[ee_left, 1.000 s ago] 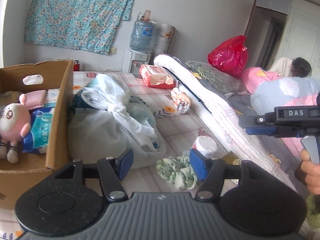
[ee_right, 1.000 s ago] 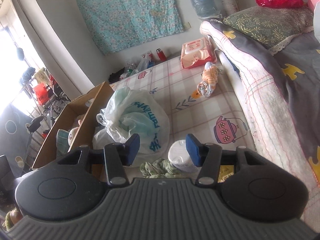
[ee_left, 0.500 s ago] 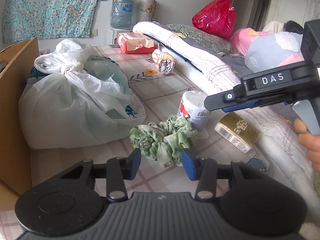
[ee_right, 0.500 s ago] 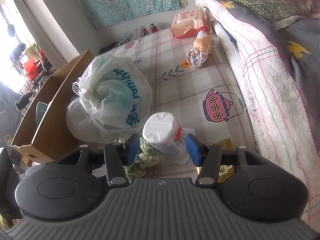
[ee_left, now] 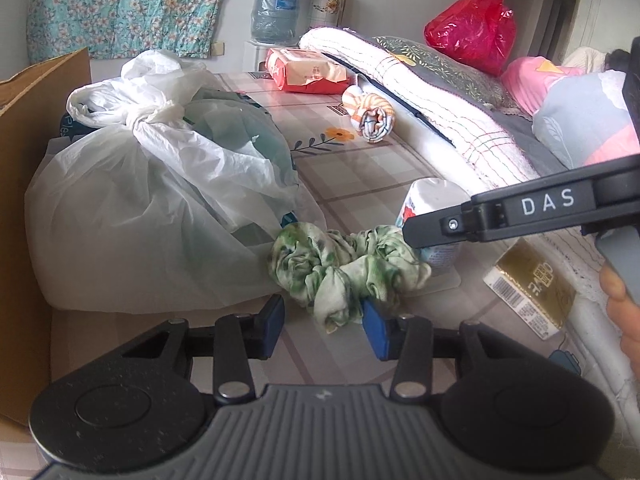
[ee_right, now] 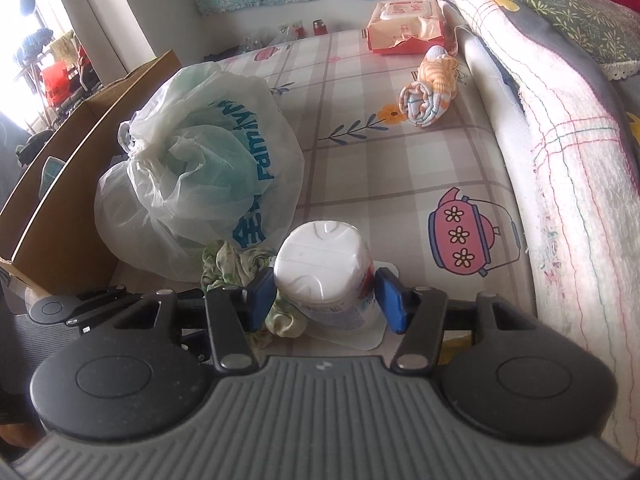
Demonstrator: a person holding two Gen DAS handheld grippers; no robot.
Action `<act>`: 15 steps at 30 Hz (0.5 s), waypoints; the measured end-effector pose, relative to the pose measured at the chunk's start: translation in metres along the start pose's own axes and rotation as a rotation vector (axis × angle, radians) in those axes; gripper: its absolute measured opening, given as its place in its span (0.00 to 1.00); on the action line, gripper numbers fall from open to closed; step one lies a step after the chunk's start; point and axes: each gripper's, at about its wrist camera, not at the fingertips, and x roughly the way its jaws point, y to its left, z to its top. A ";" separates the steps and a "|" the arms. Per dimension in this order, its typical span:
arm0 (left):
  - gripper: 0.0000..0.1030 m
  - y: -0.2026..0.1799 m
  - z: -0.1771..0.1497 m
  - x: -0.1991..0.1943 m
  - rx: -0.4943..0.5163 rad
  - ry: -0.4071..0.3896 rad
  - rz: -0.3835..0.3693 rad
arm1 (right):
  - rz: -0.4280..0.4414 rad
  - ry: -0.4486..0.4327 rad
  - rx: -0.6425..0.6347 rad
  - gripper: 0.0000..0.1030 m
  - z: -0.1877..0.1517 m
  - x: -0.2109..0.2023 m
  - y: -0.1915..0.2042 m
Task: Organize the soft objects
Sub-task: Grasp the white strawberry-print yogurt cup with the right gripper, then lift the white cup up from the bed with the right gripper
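Note:
A green-and-white scrunchie (ee_left: 344,268) lies on the checked mat (ee_left: 360,168), against a white wrapped roll (ee_left: 430,200). My left gripper (ee_left: 324,328) is low over the mat and open; the scrunchie's near end hangs between its blue pads (ee_left: 378,332) without being squeezed. In the right wrist view the same roll (ee_right: 324,264) stands upright between the blue pads of my right gripper (ee_right: 326,300). Those jaws are opening, and a small gap shows at the right pad. The scrunchie (ee_right: 232,260) bunches beside the left pad. The right tool's black bar marked DAS (ee_left: 520,208) crosses the left view.
A knotted white plastic bag (ee_left: 152,208) sits left of the scrunchie, against a cardboard box (ee_left: 24,160). Farther off lie a rolled striped cloth (ee_left: 372,114) and a wipes pack (ee_left: 308,70). A gold carton (ee_left: 528,284) and a folded quilt (ee_left: 440,120) line the right side.
Both grippers came down and forward toward the mat. The left jaws narrowed and the scrunchie's end now lies between them. The right jaws came around the white roll and widened slightly.

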 end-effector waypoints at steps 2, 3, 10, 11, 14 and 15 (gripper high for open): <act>0.44 0.002 0.001 0.001 -0.008 -0.003 0.002 | -0.011 -0.004 -0.006 0.52 0.001 0.003 0.002; 0.44 0.002 0.001 0.001 -0.012 -0.004 0.002 | -0.016 -0.009 -0.005 0.51 0.002 0.004 0.002; 0.49 0.006 -0.002 -0.010 -0.023 -0.034 -0.015 | 0.019 -0.033 0.137 0.48 0.010 0.004 -0.016; 0.51 0.007 -0.003 -0.012 -0.025 -0.043 -0.019 | 0.038 -0.035 0.180 0.48 0.012 0.002 -0.023; 0.51 0.008 -0.003 -0.020 -0.024 -0.065 -0.034 | 0.073 -0.048 0.263 0.48 0.015 -0.006 -0.037; 0.52 0.008 -0.004 -0.023 -0.024 -0.071 -0.042 | 0.078 -0.056 0.274 0.48 0.016 -0.010 -0.039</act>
